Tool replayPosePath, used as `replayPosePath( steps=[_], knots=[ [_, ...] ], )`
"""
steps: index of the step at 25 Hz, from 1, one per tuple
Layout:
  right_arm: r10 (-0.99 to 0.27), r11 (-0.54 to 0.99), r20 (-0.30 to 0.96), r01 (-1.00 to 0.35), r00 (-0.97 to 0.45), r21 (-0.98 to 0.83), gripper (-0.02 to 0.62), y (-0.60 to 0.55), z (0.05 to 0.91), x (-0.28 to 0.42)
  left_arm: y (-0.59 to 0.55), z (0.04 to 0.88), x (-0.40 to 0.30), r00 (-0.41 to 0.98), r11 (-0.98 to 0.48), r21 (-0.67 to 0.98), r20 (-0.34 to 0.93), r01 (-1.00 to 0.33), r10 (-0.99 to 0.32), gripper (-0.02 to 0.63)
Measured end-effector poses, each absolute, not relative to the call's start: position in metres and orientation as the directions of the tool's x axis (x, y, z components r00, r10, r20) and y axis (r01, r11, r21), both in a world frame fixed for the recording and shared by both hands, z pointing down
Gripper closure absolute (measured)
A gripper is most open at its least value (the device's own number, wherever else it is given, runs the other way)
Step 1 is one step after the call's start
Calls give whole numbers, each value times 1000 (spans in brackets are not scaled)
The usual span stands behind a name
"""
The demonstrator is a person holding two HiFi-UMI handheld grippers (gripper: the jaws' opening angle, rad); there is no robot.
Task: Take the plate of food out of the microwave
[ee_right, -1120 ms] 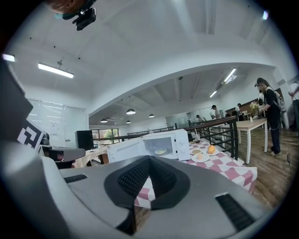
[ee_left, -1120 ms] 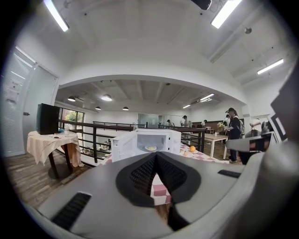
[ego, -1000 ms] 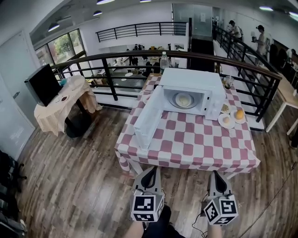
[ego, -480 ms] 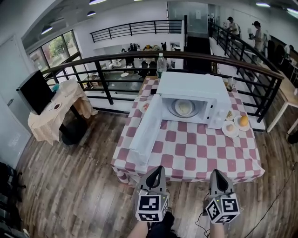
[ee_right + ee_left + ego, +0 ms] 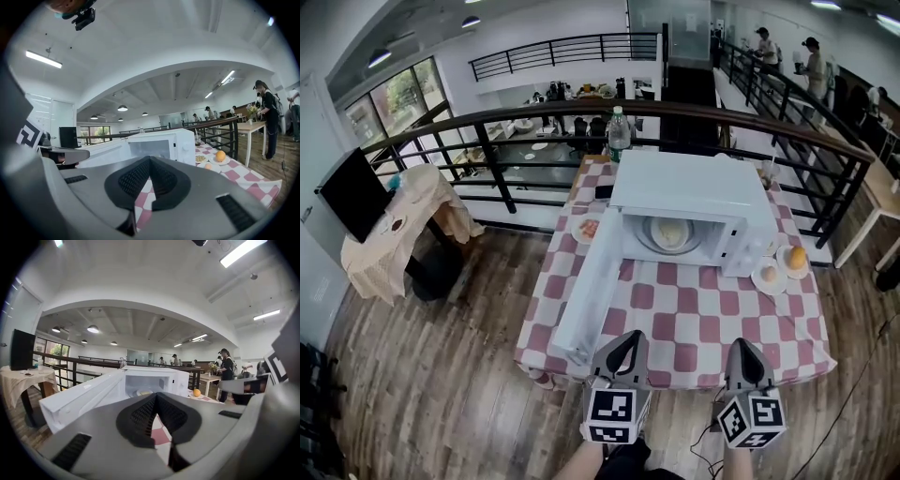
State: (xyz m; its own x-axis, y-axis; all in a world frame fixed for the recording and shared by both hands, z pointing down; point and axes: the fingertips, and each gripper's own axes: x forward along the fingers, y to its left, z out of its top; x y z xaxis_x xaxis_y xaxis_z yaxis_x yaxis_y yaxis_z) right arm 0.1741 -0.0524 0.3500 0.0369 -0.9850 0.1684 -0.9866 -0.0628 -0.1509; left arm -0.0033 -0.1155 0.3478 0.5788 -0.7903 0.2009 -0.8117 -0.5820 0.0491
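The plate of food (image 5: pixel 671 232) lies inside the microwave (image 5: pixel 684 187), straight ahead of the two grippers, between their lines and well beyond their tips. In the left gripper view it shows as a pale disc (image 5: pixel 139 393) in the cavity, just above the jaw tips.

Over the last second the whole scene has drawn closer. A second ago both grippers hung over bare floor, short of the table (image 5: pixel 694 319). Now the left gripper (image 5: pixel 626 342) and the right gripper (image 5: pixel 741 347) reach its near edge. The microwave fills more of the head view than it did. The door (image 5: pixel 591 281) already stands wide open. It swings out toward the left gripper, and its free end lies just ahead and to the left of that gripper's tips.

Neither gripper has changed its hold. The left one's jaws are together at the tips with nothing between them, and so are the right one's (image 5: pixel 150 159).

This looks like the approach, and the reach itself has not begun. The plate is untouched. At least one pair of jaws will have to part before it can take the rim. The left gripper will probably need to pass to the right of the door's end to enter the cavity.
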Motion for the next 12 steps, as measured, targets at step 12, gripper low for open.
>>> replayPosePath(
  steps=[12],
  knots=[
    [-974,-82,223,-987,50,-140,603,-103,367,172,-163,364,10,615,-611,93,221,-786,-757,591]
  ],
)
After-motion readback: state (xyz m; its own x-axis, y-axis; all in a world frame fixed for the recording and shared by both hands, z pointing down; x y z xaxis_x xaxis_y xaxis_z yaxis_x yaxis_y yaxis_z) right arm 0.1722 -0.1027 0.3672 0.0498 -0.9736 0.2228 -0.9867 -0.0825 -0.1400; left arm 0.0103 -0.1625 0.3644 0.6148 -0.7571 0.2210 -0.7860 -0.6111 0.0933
